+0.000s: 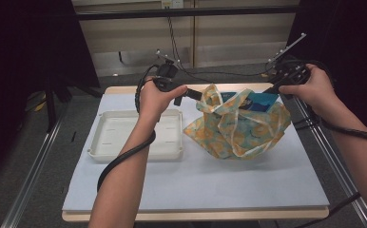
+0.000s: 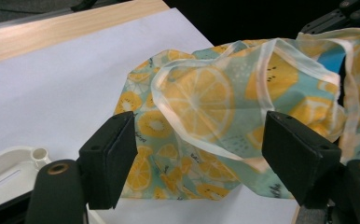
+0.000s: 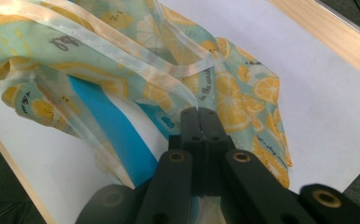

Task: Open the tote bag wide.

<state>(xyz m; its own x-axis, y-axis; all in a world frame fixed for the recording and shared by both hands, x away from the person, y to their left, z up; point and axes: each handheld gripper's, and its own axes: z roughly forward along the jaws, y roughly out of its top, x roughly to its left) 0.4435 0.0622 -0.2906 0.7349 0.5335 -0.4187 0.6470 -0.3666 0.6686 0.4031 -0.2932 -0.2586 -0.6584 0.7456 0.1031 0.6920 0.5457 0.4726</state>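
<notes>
A thin bag (image 1: 241, 128) printed with orange slices on teal sits at the back right of the white table sheet, its mouth pulled upward. A flat blue item (image 1: 262, 101) stands inside it. My left gripper (image 1: 197, 95) is at the bag's left handle loop (image 2: 201, 100), jaws wide apart; the fabric lies between and beyond them, and the pads do not touch it. My right gripper (image 1: 273, 89) is at the bag's far right, shut on the pale rim strap (image 3: 187, 95). In the right gripper view (image 3: 199, 112) the blue item (image 3: 108, 135) shows through the opening.
A shallow white tray (image 1: 96, 152) lies at the left of the sheet, under my left forearm; one corner of it (image 2: 5, 172) is in the left gripper view. The wooden table edge (image 1: 196, 214) runs along the front. Metal frame rails flank both sides.
</notes>
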